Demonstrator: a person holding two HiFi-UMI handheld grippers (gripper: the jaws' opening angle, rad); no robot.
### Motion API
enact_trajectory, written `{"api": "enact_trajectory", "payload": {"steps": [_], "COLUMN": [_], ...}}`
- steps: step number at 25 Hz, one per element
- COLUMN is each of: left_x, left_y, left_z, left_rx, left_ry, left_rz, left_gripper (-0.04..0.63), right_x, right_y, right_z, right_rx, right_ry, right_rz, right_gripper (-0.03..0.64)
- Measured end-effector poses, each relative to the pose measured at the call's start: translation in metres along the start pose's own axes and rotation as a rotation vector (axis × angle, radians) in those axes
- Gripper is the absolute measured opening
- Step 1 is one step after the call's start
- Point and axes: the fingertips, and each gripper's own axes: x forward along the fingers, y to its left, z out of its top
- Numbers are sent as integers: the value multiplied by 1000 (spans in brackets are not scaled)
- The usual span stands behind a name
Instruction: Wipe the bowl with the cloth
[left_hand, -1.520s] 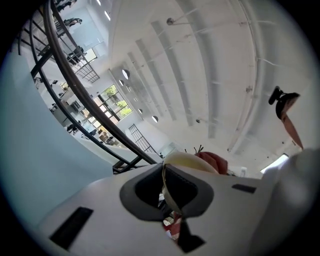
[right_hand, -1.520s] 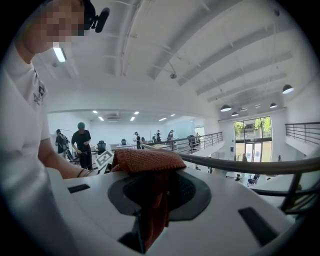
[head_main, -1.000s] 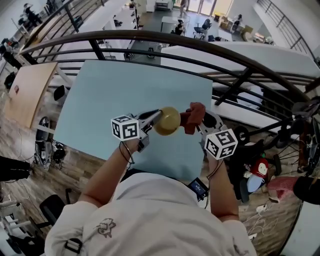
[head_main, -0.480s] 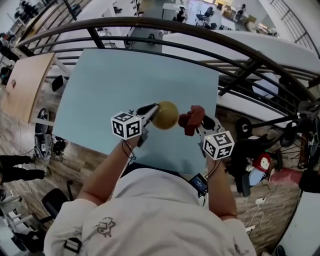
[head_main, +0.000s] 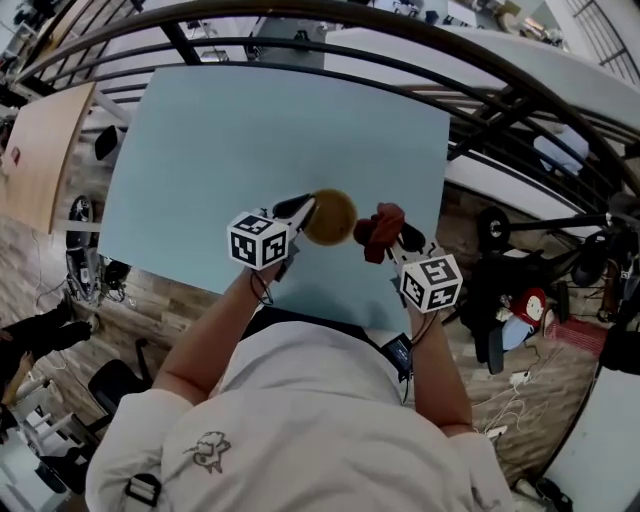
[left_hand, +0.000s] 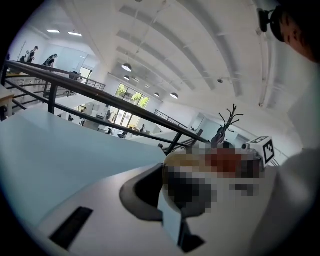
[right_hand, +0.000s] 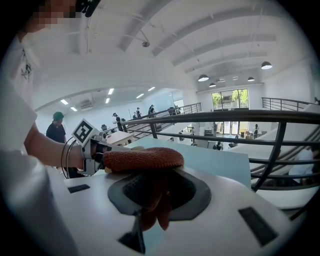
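A yellow bowl hangs above the light blue table, near its front edge. My left gripper is shut on the bowl's left rim. A red knitted cloth hangs bunched just right of the bowl, close to its side, with my right gripper shut on it. In the right gripper view the cloth lies folded over the jaws and dangles between them, and the left gripper's marker cube shows behind it. The left gripper view is partly covered by a mosaic patch where the bowl and cloth are.
A black curved railing runs past the table's far and right edges, with a drop to lower floors beyond. The table's front edge is against the person's body. A wooden desk stands to the left.
The head view has tipped down, so the table fills more of the picture. Both grippers keep their holds, and bowl and cloth stay side by side in nearly the same place.
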Motion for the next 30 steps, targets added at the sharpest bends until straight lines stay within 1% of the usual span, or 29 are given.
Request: {"api": "enact_trajectory", "payload": {"steps": [2,5,13,22,27,30], "left_x": [5,12,32,60,72,76], "left_y": [9,21,44,56,60,64], "left_z": [-12,-31,-76,-115,-136,-145], "left_rx": [12,9,27,34,-4,18], "left_ry": [23,56,131,176,193,214], "left_rz": [16,40,74,67,76,73], "left_gripper": [25,25,25,25,25,25], "right_x": [7,14,28,41,41,45], "right_y": [0,-4,-8,-15,-21,-20], "right_z": [-8,-23,-58,-90,-106,-111], "right_rx": [14,33,75,114,141,149], "right_ry": [12,31,94,152,178,190], "right_rz": [1,1,19,21,15,10], "right_gripper": [91,91,92,92,92,92]}}
